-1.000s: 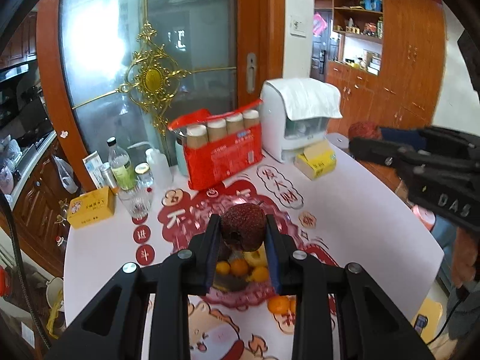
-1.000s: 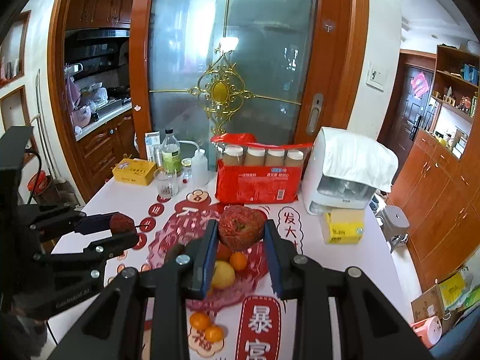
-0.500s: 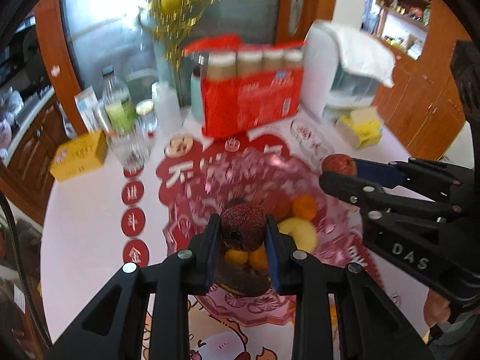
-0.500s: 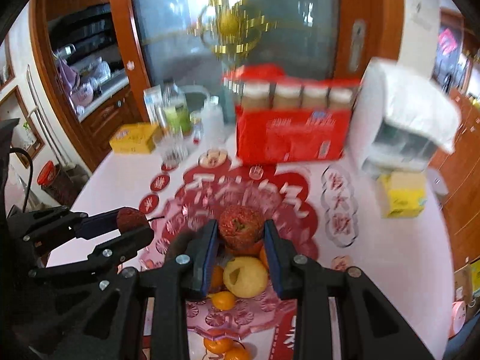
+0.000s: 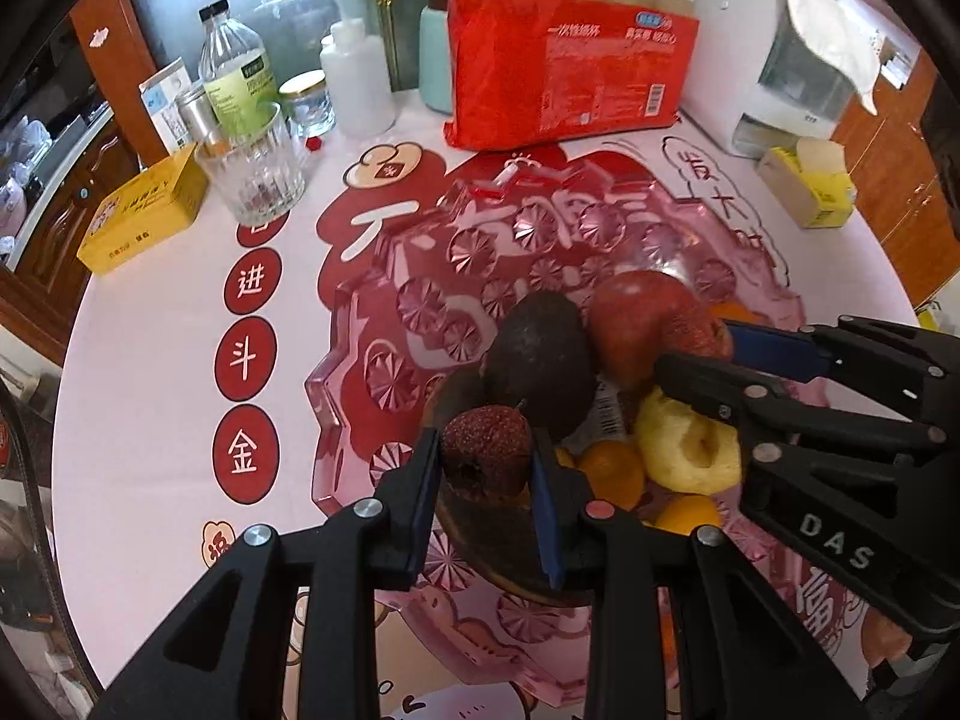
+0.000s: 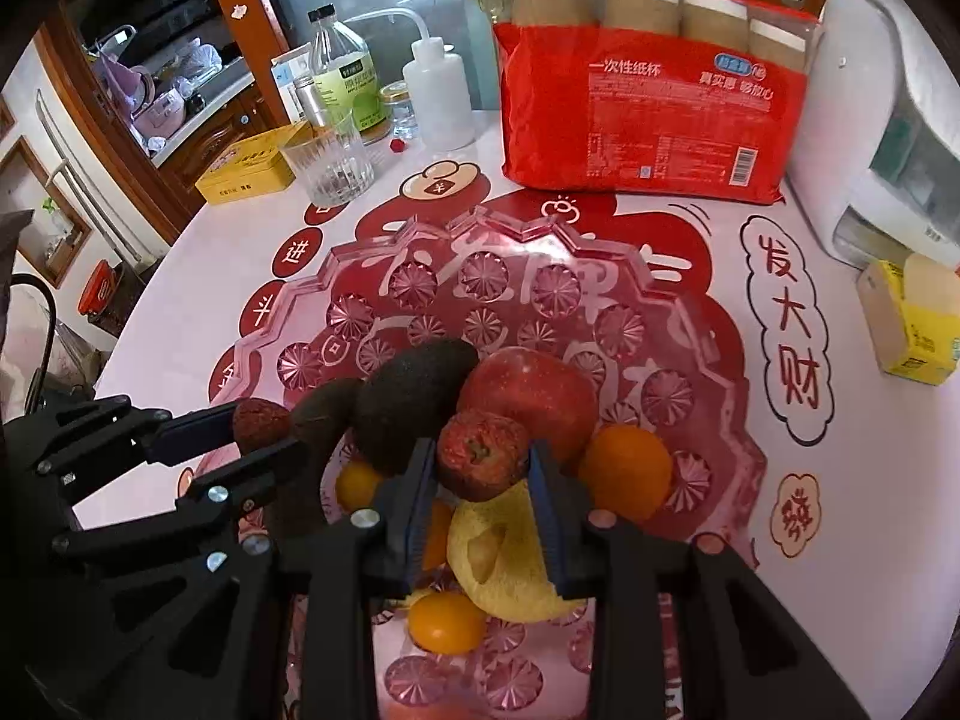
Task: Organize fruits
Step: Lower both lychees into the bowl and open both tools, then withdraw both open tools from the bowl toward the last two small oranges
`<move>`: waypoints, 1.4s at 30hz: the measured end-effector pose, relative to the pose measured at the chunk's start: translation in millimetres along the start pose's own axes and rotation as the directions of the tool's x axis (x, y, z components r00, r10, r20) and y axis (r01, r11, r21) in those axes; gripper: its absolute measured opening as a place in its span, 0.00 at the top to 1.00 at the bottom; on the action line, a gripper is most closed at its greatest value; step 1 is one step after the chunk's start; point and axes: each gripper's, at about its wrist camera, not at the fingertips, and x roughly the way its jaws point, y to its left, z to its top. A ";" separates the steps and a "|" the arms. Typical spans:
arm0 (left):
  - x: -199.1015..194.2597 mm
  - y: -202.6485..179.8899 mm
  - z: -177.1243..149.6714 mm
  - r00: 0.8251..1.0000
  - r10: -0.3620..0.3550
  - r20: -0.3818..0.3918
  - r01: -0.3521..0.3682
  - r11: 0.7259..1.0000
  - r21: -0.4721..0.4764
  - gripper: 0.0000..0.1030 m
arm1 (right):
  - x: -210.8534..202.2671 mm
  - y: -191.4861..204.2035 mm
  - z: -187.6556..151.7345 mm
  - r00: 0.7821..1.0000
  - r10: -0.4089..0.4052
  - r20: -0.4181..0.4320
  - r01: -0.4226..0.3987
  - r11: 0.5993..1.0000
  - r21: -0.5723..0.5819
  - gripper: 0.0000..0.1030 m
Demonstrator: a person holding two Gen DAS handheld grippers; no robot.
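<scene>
Left gripper (image 5: pixel 485 463): over the near left part of the pink glass fruit tray (image 5: pixel 360 324), pointing steeply down; jaws are opening, with a dark red lychee (image 5: pixel 485 459) between them, pads touching its sides.
Right gripper (image 6: pixel 480 462): above the fruit pile; jaws clamped on a brighter red lychee (image 6: pixel 480 461).
Tray position: centre of the round table (image 5: pixel 144 324), on a red and white printed cloth.
Fruit in tray: dark avocado (image 5: pixel 540 354) at the pile's 10 o'clock; red apple (image 5: pixel 636 318) at 12 o'clock, touching the avocado; yellow cored apple piece (image 5: pixel 684 450) at 5 o'clock; orange (image 6: pixel 627 471) at 3 o'clock, beside the red apple; small kumquats (image 6: pixel 447 621) at 6 o'clock.
Table, 12 o'clock: red pack of paper cups (image 6: pixel 654 96), upright.
Table, 2 o'clock: white appliance (image 6: pixel 888 132) with a yellow box (image 6: pixel 912 324) just beside it.
Table, 10 o'clock: ribbed drinking glass (image 5: pixel 252 168), green-labelled bottle (image 5: pixel 231 78), white squeeze bottle (image 5: pixel 357 84), yellow tin (image 5: pixel 144 210).
</scene>
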 end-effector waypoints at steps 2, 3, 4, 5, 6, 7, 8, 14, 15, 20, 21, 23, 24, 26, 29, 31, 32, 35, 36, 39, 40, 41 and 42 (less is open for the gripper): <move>1.1 0.8 -0.3 1.000 0.016 0.002 -0.016 1.000 -0.003 0.48 | 0.5 -1.6 0.5 1.000 0.017 0.004 -0.017 1.000 0.007 0.69; 0.1 1.3 -1.2 0.999 0.030 0.011 -0.030 1.000 -0.009 0.34 | 0.4 -3.1 1.2 1.000 0.029 0.008 -0.029 0.999 0.013 0.69; -2.1 1.4 -1.9 0.999 0.038 0.023 -0.038 0.999 -0.013 0.30 | -1.0 -4.7 1.1 0.999 0.048 0.015 -0.048 0.999 0.023 0.68; -4.2 2.3 -1.4 0.999 0.042 0.031 -0.042 0.999 -0.016 0.27 | -2.6 -6.1 1.3 0.998 0.063 0.024 -0.063 0.997 0.031 0.67; -5.6 2.5 -1.5 0.999 0.043 0.034 -0.042 0.999 -0.015 0.27 | -4.7 -7.5 1.5 0.997 0.074 0.033 -0.076 0.996 0.038 0.66; -7.1 2.6 -2.2 0.999 0.041 0.034 -0.041 0.999 -0.015 0.26 | -6.3 -8.5 1.9 0.996 0.082 0.041 -0.083 0.996 0.043 0.63; -8.4 3.1 -2.5 0.999 0.042 0.035 -0.041 0.999 -0.018 0.23 | -9.3 -9.2 2.0 0.995 0.089 0.052 -0.092 0.995 0.048 0.61; -20.4 6.2 -11.9 0.998 0.053 0.042 -0.052 0.998 -0.044 0.18 | -22.6 -12.1 -1.3 0.991 0.103 0.086 -0.110 0.991 0.080 0.58; -22.5 6.5 -13.6 0.998 0.049 0.043 -0.047 0.998 -0.047 0.18 | -23.9 -12.7 -3.7 0.990 0.108 0.088 -0.116 0.989 0.090 0.58; -38.4 7.7 -23.0 0.999 0.024 0.049 -0.020 0.998 -0.065 0.18 | -29.6 -9.0 -18.3 0.991 0.106 0.080 -0.114 0.988 0.105 0.58; -42.2 7.6 -24.4 0.998 0.029 0.048 -0.026 0.998 -0.064 0.18 | -31.1 -8.1 -20.9 0.991 0.108 0.076 -0.116 0.988 0.105 0.58; -49.8 7.6 -26.5 0.998 0.041 0.056 -0.037 0.997 -0.061 0.18 | -35.2 -6.1 -26.2 0.992 0.108 0.071 -0.115 0.988 0.107 0.58; -53.8 7.6 -27.7 0.997 0.043 0.061 -0.040 0.997 -0.061 0.18 | -38.3 -4.8 -28.6 0.992 0.103 0.072 -0.111 0.988 0.106 0.58; -64.0 7.7 -29.8 0.996 0.045 0.072 -0.041 0.997 -0.059 0.18 | -46.2 -2.7 -32.5 0.993 0.094 0.077 -0.101 0.989 0.105 0.58; -79.7 5.5 -33.2 0.994 0.054 0.093 -0.050 0.998 -0.045 0.18 | -61.2 -0.5 -37.8 0.992 0.086 0.089 -0.096 0.989 0.114 0.58; -92.0 1.8 -37.2 0.992 0.058 0.111 -0.055 0.998 -0.029 0.18 | -72.2 0.8 -41.4 0.992 0.081 0.102 -0.093 0.988 0.120 0.58; -96.6 0.5 -38.8 0.992 0.055 0.117 -0.053 0.998 -0.023 0.18 | -78.7 2.1 -43.5 0.991 0.075 0.110 -0.089 0.988 0.123 0.58; -113.3 -4.8 -44.9 0.990 0.047 0.135 -0.047 0.999 -0.001 0.18 | -96.2 5.7 -49.7 0.990 0.063 0.130 -0.080 0.989 0.128 0.58; -118.4 -6.5 -46.8 0.989 0.046 0.141 -0.047 0.999 0.005 0.18 | -101.5 6.8 -51.6 0.989 0.060 0.136 -0.078 0.988 0.130 0.58; -134.2 -11.2 -52.7 0.986 0.043 0.158 -0.047 0.999 0.020 0.18 | -120.8 11.5 -58.7 0.986 0.046 0.159 -0.068 0.989 0.133 0.58; -139.9 -11.8 -54.5 0.985 0.038 0.167 -0.043 0.999 0.026 0.18 | -126.1 12.6 -60.6 0.985 0.042 0.166 -0.065 0.989 0.133 0.58; -144.8 -13.4 -56.2 0.984 0.034 0.173 -0.040 0.999 0.031 0.18 | -132.8 14.5 -63.3 0.984 0.037 0.175 -0.061 0.989 0.132 0.58; -148.3 -14.4 -57.5 0.984 0.031 0.177 -0.037 0.999 0.034 0.18 | -138.6 16.3 -65.5 0.983 0.033 0.182 -0.057 0.990 0.131 0.58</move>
